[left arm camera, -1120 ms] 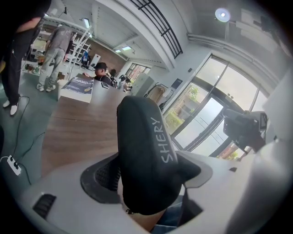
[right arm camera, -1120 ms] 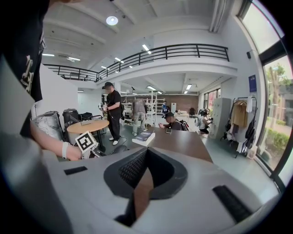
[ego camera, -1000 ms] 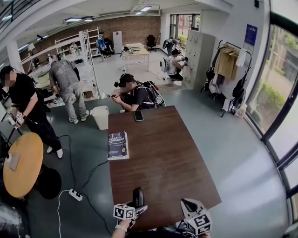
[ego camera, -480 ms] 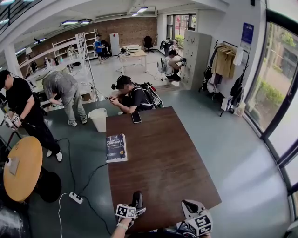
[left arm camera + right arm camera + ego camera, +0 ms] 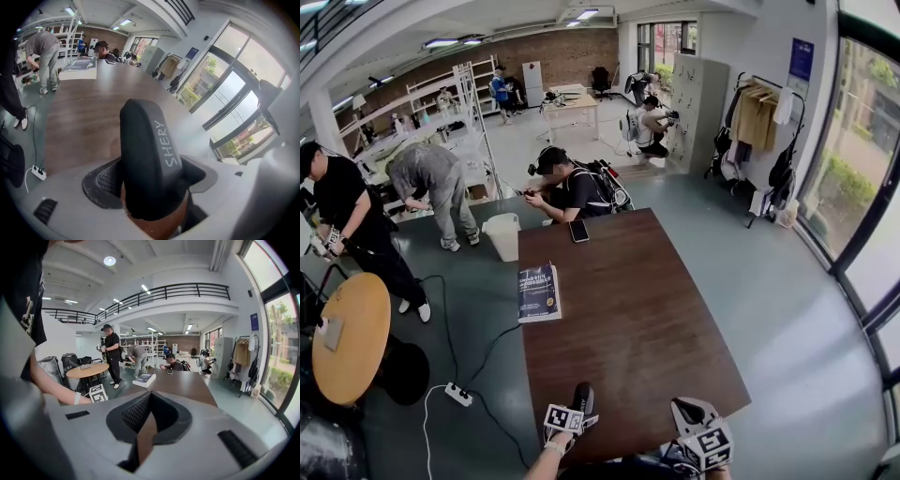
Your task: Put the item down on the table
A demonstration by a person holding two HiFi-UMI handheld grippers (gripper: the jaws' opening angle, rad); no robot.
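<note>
The left gripper (image 5: 578,413) sits over the near edge of the table (image 5: 628,319), toward its left corner. Its fingers pinch a black item (image 5: 581,398), a long rounded piece with "SHERY" in pale letters along a grey band. In the left gripper view the black item (image 5: 146,159) fills the gap between the textured pads of the left gripper (image 5: 150,190) and juts past them, pointing across the table (image 5: 89,112) toward its far end. The item lies over the table's near edge. No view shows whether it touches the wood or hangs just above it.

The right gripper (image 5: 686,411) is at the same near edge of the table, toward its right corner and well apart from the item. In the right gripper view the fingers of the right gripper (image 5: 146,425) are pressed together with nothing between them.

A dark blue book (image 5: 538,292) lies on the table's left edge, overhanging it, about halfway along. A phone (image 5: 579,231) lies at the table's far end. A person (image 5: 572,190) in a dark cap sits just beyond that end. A white bin (image 5: 502,235) stands on the floor off the table's far left corner, and a white power strip (image 5: 457,394) lies on the floor left of the near end.
</note>
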